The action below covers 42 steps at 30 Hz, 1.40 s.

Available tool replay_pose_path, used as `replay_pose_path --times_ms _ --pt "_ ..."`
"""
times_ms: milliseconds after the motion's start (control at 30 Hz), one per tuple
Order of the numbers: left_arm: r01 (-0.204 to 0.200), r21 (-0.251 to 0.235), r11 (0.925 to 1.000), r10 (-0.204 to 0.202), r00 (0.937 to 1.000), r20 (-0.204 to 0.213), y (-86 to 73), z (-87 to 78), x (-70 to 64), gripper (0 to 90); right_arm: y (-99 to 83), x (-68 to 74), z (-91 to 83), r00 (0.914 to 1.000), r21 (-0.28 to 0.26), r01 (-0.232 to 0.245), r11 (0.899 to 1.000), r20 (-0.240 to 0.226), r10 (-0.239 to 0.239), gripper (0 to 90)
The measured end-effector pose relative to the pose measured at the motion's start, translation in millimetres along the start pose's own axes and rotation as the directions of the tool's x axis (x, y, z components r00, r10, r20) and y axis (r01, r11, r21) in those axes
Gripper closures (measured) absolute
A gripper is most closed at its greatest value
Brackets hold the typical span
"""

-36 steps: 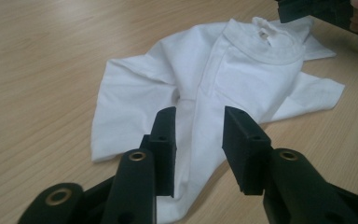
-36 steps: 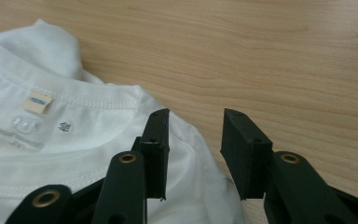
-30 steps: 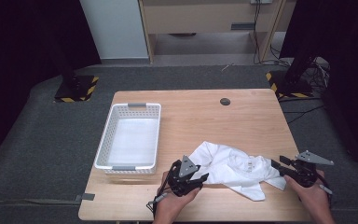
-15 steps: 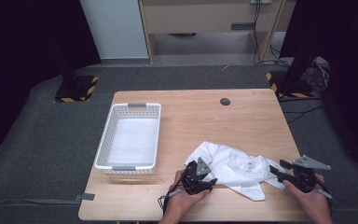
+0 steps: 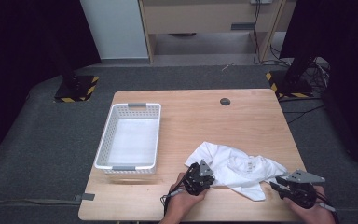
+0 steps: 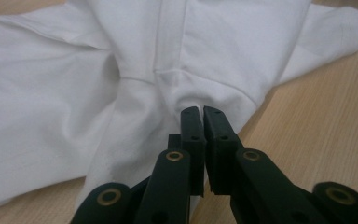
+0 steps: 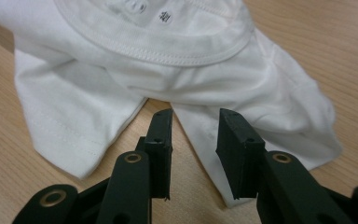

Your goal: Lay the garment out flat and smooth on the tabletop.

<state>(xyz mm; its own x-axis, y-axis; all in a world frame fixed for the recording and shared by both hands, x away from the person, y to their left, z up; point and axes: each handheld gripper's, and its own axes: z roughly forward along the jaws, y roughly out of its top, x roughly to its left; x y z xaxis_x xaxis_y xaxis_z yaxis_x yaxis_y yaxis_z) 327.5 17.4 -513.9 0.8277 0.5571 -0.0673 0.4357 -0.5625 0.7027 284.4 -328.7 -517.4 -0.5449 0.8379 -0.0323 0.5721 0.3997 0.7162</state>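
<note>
High view shows the white basket (image 5: pixel 129 139) at the desk's (image 5: pixel 242 116) left, then the left gripper (image 5: pixel 201 175) clenched on the crumpled white shirt's (image 5: pixel 235 168) near edge, then the right gripper (image 5: pixel 279 185) with fingers released beside it.

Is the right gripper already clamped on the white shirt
No, in the right gripper view the right gripper has its jaws spread apart over the white shirt, with bare table showing between them.

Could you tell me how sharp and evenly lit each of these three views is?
High view: table evenly lit, surroundings dark, slightly soft. Left gripper view: white shirt bright and rather washed out, the near jaws soft. Right gripper view: collar stitching crisp, the near jaws slightly blurred, no harsh glare.
</note>
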Motion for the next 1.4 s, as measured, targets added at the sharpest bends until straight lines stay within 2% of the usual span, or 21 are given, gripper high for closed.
replay_pose_path --times_ms 100,233,400,500,600,667,800,833,933,1100,1200,1267,1400 --pt "0.016 -0.023 0.9996 -0.016 0.9999 -0.002 2.1 -5.1 3.4 89.2 -1.5 2.2 4.9 0.9995 0.026 0.027 0.999 0.016 -0.027 68.0" --pt "0.021 -0.065 0.9977 -0.022 0.9997 -0.014 5.6 -14.8 6.7 89.4 -5.0 -1.9 7.7 0.9994 0.025 0.027 0.999 0.019 -0.027 76.3" --pt "0.039 -0.128 0.9910 -0.044 0.9984 -0.036 9.8 -27.7 12.4 89.6 -7.0 -5.5 5.9 0.9990 0.021 0.041 0.999 0.019 -0.041 88.2" --pt "0.057 -0.148 0.9874 -0.065 0.9964 -0.054 9.7 -31.8 18.0 89.7 -9.4 -9.6 0.9 0.9989 0.037 0.045 0.998 0.009 -0.045 89.1" --pt "0.073 -0.151 0.9859 -0.084 0.9942 -0.068 8.5 -32.0 25.4 89.7 -15.2 -20.3 -7.9 0.9997 0.040 0.026 0.999 0.002 -0.026 89.2" --pt "0.084 -0.152 0.9847 -0.096 0.9926 -0.074 7.7 -32.5 29.5 89.8 -19.9 -29.9 -13.3 0.9999 0.037 -0.001 0.999 0.014 0.000 89.2" --pt "0.090 -0.155 0.9838 -0.103 0.9919 -0.074 7.3 -32.6 32.8 89.8 -27.2 -41.4 -17.9 0.9988 0.042 -0.045 0.998 0.018 0.044 88.8" --pt "0.087 -0.150 0.9848 -0.099 0.9925 -0.072 7.4 -32.1 32.5 89.8 -27.8 -41.8 -18.0 0.9985 0.039 -0.054 0.998 0.012 0.054 87.1" --pt "0.077 -0.141 0.9870 -0.087 0.9940 -0.066 8.0 -29.4 30.0 89.7 -24.7 -37.7 -18.1 0.9979 0.027 -0.064 0.998 -0.011 0.065 73.1" --pt "0.071 -0.132 0.9887 -0.080 0.9947 -0.064 7.8 -27.6 29.5 89.7 -11.0 -22.0 -22.4 0.9938 -0.017 -0.030 0.999 -0.108 0.028 61.5" --pt "0.073 -0.134 0.9883 -0.081 0.9950 -0.059 7.6 -30.1 29.7 89.7 -1.5 -17.4 -24.8 0.9901 -0.065 -0.029 0.997 -0.139 0.020 55.5" --pt "0.072 -0.134 0.9884 -0.080 0.9953 -0.054 6.7 -32.0 28.9 89.7 6.0 -18.3 -20.5 0.9907 -0.092 -0.036 0.995 -0.134 0.023 52.8" --pt "0.071 -0.132 0.9886 -0.079 0.9955 -0.053 4.8 -34.9 26.4 89.7 19.5 -23.5 -2.6 0.9938 -0.108 -0.013 0.994 -0.111 0.001 50.7"
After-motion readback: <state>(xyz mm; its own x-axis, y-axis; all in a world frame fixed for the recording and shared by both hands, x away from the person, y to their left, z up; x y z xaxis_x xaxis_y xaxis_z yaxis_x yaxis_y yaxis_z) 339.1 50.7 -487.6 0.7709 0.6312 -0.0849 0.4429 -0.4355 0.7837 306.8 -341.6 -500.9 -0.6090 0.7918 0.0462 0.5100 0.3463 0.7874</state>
